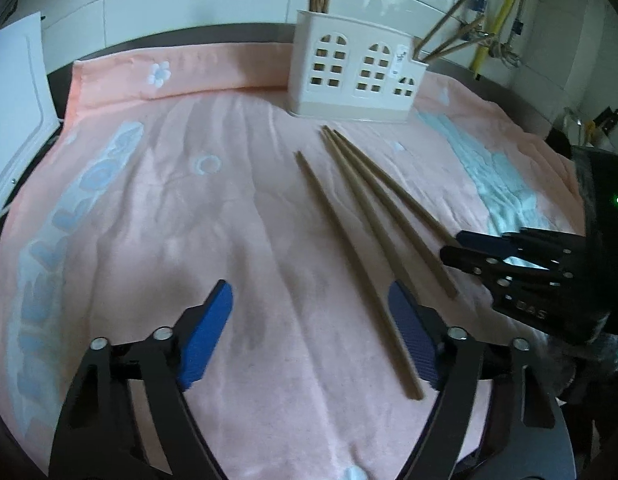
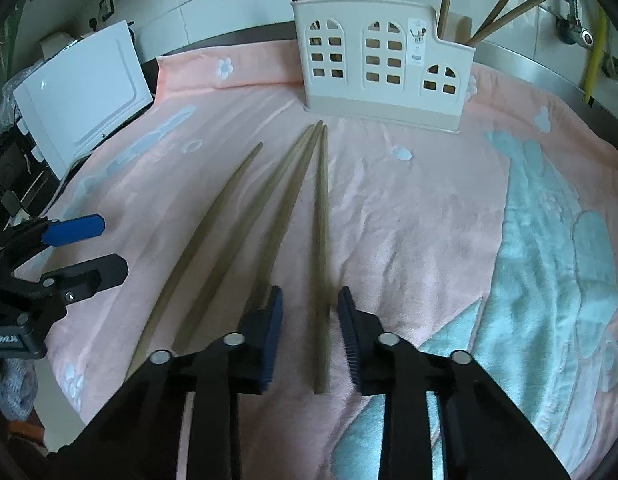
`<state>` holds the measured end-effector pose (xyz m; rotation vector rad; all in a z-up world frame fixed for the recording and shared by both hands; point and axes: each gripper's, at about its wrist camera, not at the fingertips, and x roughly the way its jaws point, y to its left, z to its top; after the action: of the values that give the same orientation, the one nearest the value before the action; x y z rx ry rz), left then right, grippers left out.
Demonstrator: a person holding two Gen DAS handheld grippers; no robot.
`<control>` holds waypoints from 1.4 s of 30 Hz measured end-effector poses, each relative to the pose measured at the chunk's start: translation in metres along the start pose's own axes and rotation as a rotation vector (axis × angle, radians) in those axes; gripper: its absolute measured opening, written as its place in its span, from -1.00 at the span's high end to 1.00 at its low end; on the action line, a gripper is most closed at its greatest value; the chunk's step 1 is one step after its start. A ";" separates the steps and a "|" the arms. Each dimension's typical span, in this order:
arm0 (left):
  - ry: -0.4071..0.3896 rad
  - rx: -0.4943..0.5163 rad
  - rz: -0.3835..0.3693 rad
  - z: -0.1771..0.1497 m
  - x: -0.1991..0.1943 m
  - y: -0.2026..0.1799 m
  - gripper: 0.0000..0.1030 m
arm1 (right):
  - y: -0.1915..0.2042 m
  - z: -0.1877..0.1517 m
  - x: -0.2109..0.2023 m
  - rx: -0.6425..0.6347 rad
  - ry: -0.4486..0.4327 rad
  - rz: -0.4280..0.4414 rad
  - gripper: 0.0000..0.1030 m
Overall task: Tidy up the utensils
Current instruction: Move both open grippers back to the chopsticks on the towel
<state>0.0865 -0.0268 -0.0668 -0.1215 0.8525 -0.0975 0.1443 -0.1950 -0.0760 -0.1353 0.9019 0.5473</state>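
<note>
The right gripper (image 2: 310,332) straddles the near end of the rightmost chopstick (image 2: 321,264), a gap showing between each pad and the stick. Three more chopsticks (image 2: 233,248) lie on the pink towel (image 2: 409,220) to its left, tips converging ahead. Straight ahead stands a cream utensil holder (image 2: 385,60) with chopsticks upright inside. The left gripper (image 2: 85,246), jaws apart, sits far left.

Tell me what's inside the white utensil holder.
Brown chopsticks stand in the utensil holder: some rise from its left end, others lean out of the low right compartment. Their lower ends are hidden behind the walls, with only brown glimpses through the window cutouts.
</note>
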 end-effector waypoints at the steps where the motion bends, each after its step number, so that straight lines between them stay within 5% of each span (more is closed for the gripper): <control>1: 0.002 -0.002 -0.008 -0.001 0.001 -0.002 -0.34 | -0.001 0.000 0.000 0.001 -0.001 -0.006 0.61; 9: 0.043 -0.016 -0.057 -0.004 0.018 -0.022 0.48 | -0.008 -0.002 -0.004 0.025 -0.004 0.005 0.72; 11: 0.056 -0.019 -0.041 -0.004 0.024 -0.025 0.55 | -0.008 -0.002 -0.004 0.029 -0.005 0.011 0.72; 23: 0.080 -0.017 0.013 0.003 0.036 -0.033 0.69 | -0.006 -0.004 -0.005 0.039 -0.012 0.021 0.68; 32: 0.075 -0.054 -0.014 0.001 0.036 -0.031 0.67 | 0.000 -0.004 -0.005 0.016 -0.013 -0.004 0.66; 42: 0.076 -0.033 -0.043 0.006 0.034 -0.019 0.84 | -0.001 -0.006 -0.005 0.011 -0.021 -0.029 0.84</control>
<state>0.1123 -0.0493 -0.0856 -0.1683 0.9280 -0.1289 0.1382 -0.2002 -0.0762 -0.1328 0.8811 0.5160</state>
